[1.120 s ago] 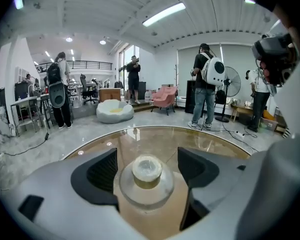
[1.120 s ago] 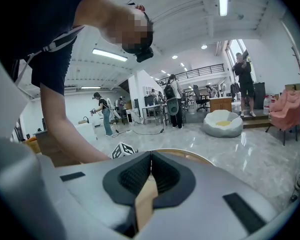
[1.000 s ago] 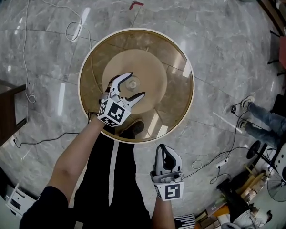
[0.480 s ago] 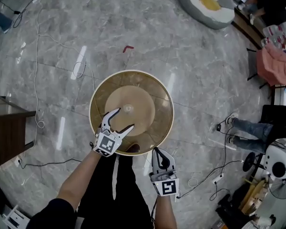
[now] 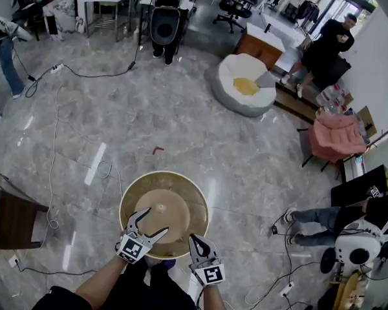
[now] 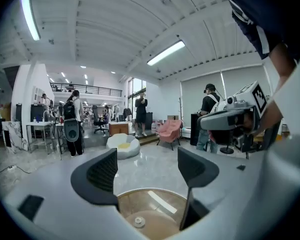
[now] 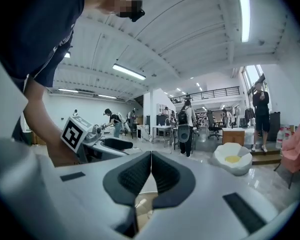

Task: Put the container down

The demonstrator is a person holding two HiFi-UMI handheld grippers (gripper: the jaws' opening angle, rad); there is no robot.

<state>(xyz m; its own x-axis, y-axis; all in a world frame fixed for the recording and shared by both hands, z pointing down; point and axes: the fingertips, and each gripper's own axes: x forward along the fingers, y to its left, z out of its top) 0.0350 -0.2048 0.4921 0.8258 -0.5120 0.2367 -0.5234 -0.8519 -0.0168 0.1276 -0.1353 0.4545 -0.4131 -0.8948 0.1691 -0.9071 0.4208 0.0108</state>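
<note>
A round glass-topped table (image 5: pixel 199 202) with a tan disc base stands on the marble floor right in front of me. A small round knob (image 5: pixel 160 208) sits at its centre and also shows in the left gripper view (image 6: pixel 138 221). No separate container shows in any view. My left gripper (image 5: pixel 152 223) hangs over the table's near left part, open, with nothing between its jaws (image 6: pixel 147 169). The right gripper (image 5: pixel 194 240) is at the table's near edge, jaws pressed together and holding nothing (image 7: pixel 151 170).
A white and yellow beanbag (image 5: pixel 246 86) lies far ahead, a pink chair (image 5: pixel 336 137) to the right. A dark wooden cabinet (image 5: pixel 10 218) stands at the left. Cables (image 5: pixel 55 147) trail over the floor. A seated person's legs (image 5: pixel 317 221) are at the right.
The head view has swung up and away, so the table looks smaller and lower in the frame. Both grippers have drawn back to the table's near edge. The left stays open, the right shut.
</note>
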